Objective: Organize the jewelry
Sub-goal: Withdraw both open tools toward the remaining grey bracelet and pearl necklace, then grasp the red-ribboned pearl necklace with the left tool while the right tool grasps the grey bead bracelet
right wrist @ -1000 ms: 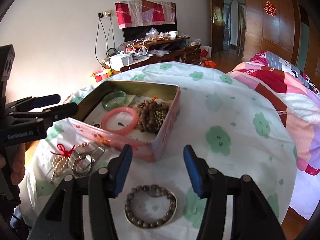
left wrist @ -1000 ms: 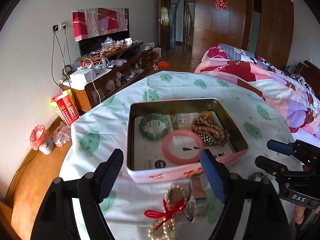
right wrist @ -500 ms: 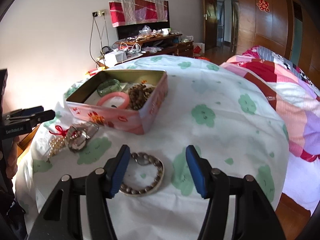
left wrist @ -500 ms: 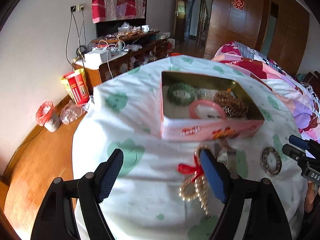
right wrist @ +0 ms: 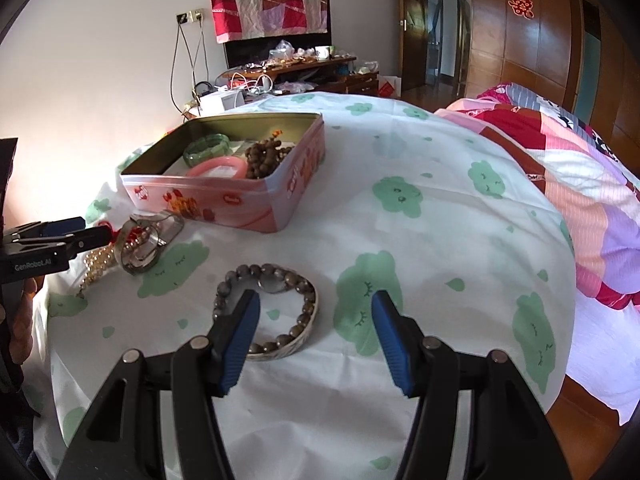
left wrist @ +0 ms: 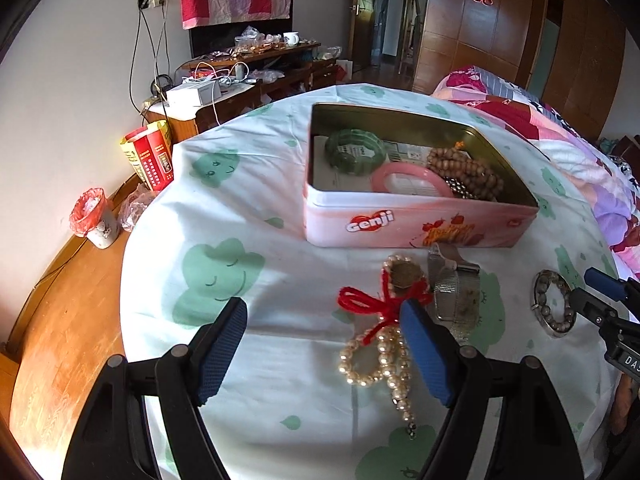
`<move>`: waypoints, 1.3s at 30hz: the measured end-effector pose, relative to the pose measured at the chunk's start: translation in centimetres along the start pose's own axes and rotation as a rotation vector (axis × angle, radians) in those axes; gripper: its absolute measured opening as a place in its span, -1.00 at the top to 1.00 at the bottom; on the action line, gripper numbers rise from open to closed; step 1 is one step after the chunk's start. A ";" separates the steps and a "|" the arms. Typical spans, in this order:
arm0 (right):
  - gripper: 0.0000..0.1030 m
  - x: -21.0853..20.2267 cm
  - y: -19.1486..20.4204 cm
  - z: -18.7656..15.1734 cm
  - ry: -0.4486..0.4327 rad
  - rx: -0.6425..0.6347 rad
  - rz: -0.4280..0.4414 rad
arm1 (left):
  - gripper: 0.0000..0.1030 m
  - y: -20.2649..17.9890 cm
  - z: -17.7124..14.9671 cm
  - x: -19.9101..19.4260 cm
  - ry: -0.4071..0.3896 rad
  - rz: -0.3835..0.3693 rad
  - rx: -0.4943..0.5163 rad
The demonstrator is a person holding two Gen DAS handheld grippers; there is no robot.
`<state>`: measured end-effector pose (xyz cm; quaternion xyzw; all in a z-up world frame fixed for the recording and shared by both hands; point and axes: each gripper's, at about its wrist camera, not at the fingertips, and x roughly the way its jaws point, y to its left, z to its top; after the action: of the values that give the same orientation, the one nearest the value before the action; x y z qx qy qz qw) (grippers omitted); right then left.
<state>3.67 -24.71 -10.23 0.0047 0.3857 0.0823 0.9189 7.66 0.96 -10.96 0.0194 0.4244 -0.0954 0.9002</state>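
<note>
Your left tongs (left wrist: 322, 322) are spread wide and holding nothing, hanging above the table (left wrist: 224, 184) with its white cloth printed in green clouds. The left pad has bare cloth beyond it; the right pad sits in front of the red yarn bow (left wrist: 370, 304) tied on the pearl strand (left wrist: 380, 360), though whether it touches the yarn you can't tell from here. That pearl strand lies loose on the cloth just beyond the tongs, near the table's front edge. Just right of it rests the silver mesh watch (left wrist: 454, 292), flat on the cloth and close to the near wall of the pink tin (left wrist: 400, 224).

The tin stands open, farther back on the table. Inside, from left to right, you have the green bangle (left wrist: 354, 152), the pink bangle (left wrist: 412, 178) nearer the front wall, and the heap of brown wooden beads (left wrist: 466, 168).

Further right, the grey bead bracelet (right wrist: 266, 312) lies flat on the cloth, well apart from the tin. Your right tongs (right wrist: 314, 318) are wide apart over it and empty: the left pad covers the bracelet's left side in the right wrist view, the right pad stands past its right edge over a green cloud. Contact with the beads can't be made out.
</note>
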 end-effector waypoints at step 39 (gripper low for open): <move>0.78 1.8 4.8 0.4 0.050 -0.093 0.118 | -0.21 0.5 0.2 -0.5 0.002 -0.120 -0.068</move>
<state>4.51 -19.64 -10.84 -0.0173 0.4035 0.1542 0.9017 7.62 1.53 -10.49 -0.0367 0.4287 -0.1346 0.8926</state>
